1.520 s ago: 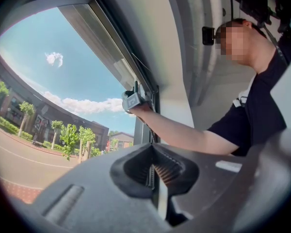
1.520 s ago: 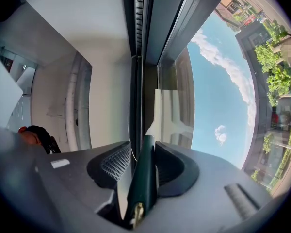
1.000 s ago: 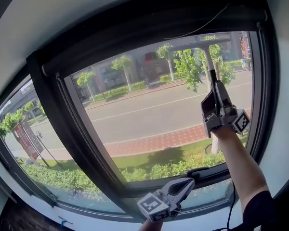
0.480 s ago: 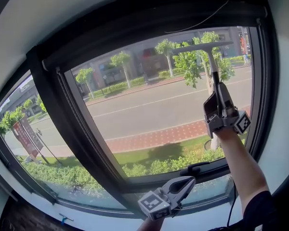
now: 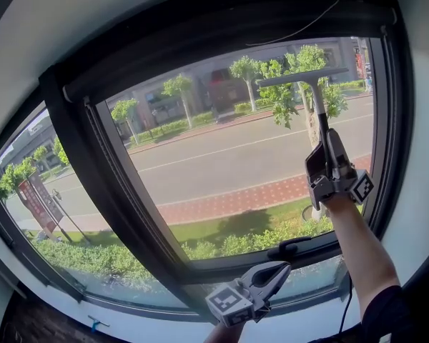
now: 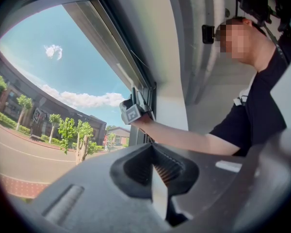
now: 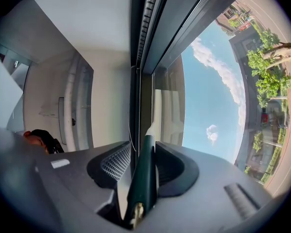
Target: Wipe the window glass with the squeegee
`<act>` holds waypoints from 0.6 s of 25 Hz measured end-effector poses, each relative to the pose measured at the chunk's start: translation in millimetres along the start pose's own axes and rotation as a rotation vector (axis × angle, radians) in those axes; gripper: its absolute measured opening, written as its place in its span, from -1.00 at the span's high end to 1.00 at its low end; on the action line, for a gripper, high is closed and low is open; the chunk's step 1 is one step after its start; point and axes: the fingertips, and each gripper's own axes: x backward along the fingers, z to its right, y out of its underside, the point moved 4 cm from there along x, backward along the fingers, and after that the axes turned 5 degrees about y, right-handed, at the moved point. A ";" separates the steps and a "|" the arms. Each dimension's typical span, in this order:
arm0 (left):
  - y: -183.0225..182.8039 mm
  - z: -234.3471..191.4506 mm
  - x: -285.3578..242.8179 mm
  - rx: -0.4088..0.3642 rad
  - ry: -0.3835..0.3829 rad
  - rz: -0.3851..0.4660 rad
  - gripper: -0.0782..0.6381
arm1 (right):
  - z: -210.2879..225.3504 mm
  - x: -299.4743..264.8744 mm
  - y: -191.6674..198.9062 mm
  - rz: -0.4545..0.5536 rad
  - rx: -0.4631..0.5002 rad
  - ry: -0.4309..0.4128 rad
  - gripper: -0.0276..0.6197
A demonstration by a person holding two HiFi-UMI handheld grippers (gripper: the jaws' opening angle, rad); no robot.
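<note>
Squeegee [image 5: 317,104] stands nearly upright against the window glass [image 5: 214,166], with its blade high near the glass's upper right corner. Its handle runs straight down into the right tool [image 5: 326,148], whose jaws clamp it. A downward pull would likely follow that axis. Left tool [image 5: 274,272] hangs low, jaws together, empty.

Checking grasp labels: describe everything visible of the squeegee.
The squeegee is T-shaped: a thin pale shaft topped by a long, narrow crossbar blade, slightly tilted, near the top of the right pane. Its lower end is a dark green handle with a brass-coloured tip, clamped between the right tongs and roughly upright. The blade seems to lie against the window glass; contact can't be confirmed.
</note>
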 end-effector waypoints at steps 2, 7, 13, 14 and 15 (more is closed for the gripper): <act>1.1 0.8 -0.7 0.004 0.002 0.001 0.77 | 4.1 6.4 -2.4 -0.007 0.013 0.004 0.42; 6.2 1.9 -1.4 0.014 0.008 0.001 0.77 | 4.5 19.0 0.5 -0.011 0.007 0.014 0.42; 10.1 1.5 -4.9 0.031 0.009 0.010 0.77 | 6.4 36.2 2.5 -0.019 0.001 0.027 0.42; 11.1 1.9 -6.1 0.033 0.011 0.010 0.77 | 6.6 38.9 2.6 -0.021 0.001 0.029 0.42; 12.1 2.4 -7.4 0.034 0.013 0.010 0.78 | 7.0 41.7 2.5 -0.022 0.001 0.031 0.42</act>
